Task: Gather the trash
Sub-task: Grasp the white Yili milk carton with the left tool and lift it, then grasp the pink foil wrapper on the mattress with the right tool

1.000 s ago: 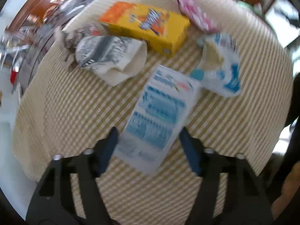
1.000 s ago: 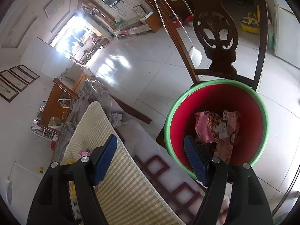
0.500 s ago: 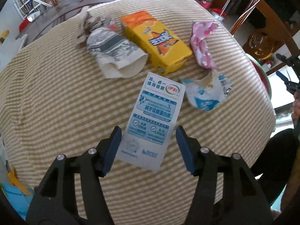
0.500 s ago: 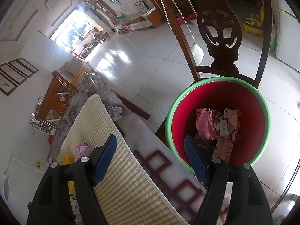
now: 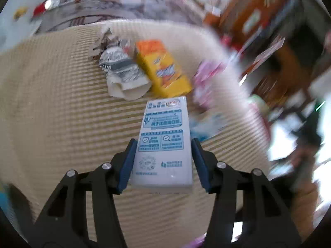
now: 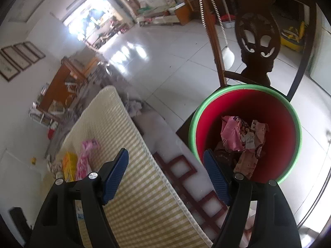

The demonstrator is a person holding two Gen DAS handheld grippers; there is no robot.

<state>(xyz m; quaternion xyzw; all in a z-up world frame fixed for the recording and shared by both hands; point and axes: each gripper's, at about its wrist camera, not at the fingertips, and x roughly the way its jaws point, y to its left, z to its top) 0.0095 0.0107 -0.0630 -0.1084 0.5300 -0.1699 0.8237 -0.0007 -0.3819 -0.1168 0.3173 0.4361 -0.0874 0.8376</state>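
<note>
My left gripper (image 5: 162, 144) is shut on a white and blue carton (image 5: 164, 136), its pads against both long sides, above the checked tablecloth (image 5: 51, 113). Beyond it lie a crumpled grey paper bag (image 5: 122, 76), an orange-yellow box (image 5: 163, 70), a pink wrapper (image 5: 204, 74) and a blurred blue-white wrapper (image 5: 209, 122). My right gripper (image 6: 165, 165) is open and empty over the table edge, beside a red bin with a green rim (image 6: 206, 107) that holds pink wrappers (image 6: 240, 136).
A dark carved wooden chair (image 6: 258, 47) stands behind the bin. The orange-yellow box (image 6: 69, 165) and pink wrapper (image 6: 86, 155) show on the cloth in the right wrist view. White tiled floor (image 6: 165, 62) lies beyond the table.
My left gripper has closed on the carton, which now sits straight between the pads and nearer the camera. The left view has swung and blurred. My right gripper has shifted slightly beside the bin.
</note>
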